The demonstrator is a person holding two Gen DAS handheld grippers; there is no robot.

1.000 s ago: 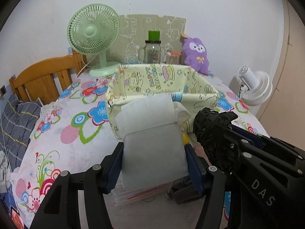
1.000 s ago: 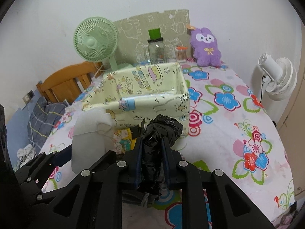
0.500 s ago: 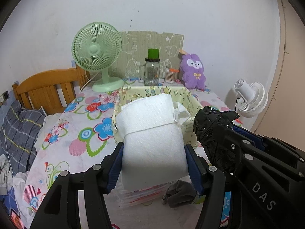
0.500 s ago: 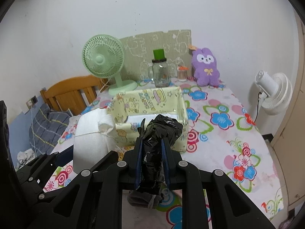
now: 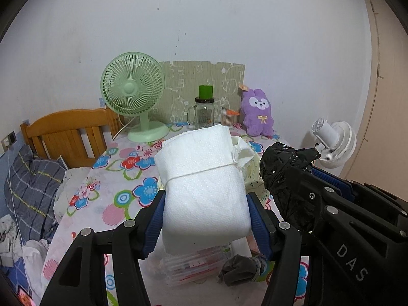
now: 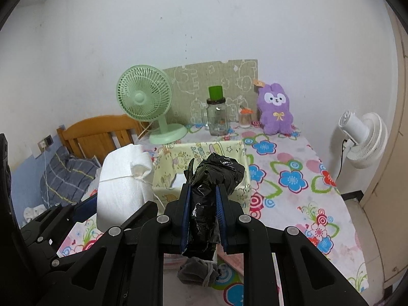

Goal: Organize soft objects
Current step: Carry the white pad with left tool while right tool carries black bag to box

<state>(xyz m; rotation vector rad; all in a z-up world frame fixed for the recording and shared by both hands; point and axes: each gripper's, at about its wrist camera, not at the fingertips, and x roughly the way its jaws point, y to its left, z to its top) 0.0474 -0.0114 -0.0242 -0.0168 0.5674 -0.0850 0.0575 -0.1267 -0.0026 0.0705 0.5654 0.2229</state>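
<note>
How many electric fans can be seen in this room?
2. The pale green desk fan stands at the table's far left, near the wall. The white round fan stands beyond the table's right edge. More may be hidden.

Storage box (image 6: 204,158) on table (image 6: 293,199), before jar (image 6: 217,117); fan (image 6: 144,97) behind-left.

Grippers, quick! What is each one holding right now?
Left gripper: jaws shut on the white foam bundle.
Right gripper: jaws shut on the black plastic bundle.
</note>
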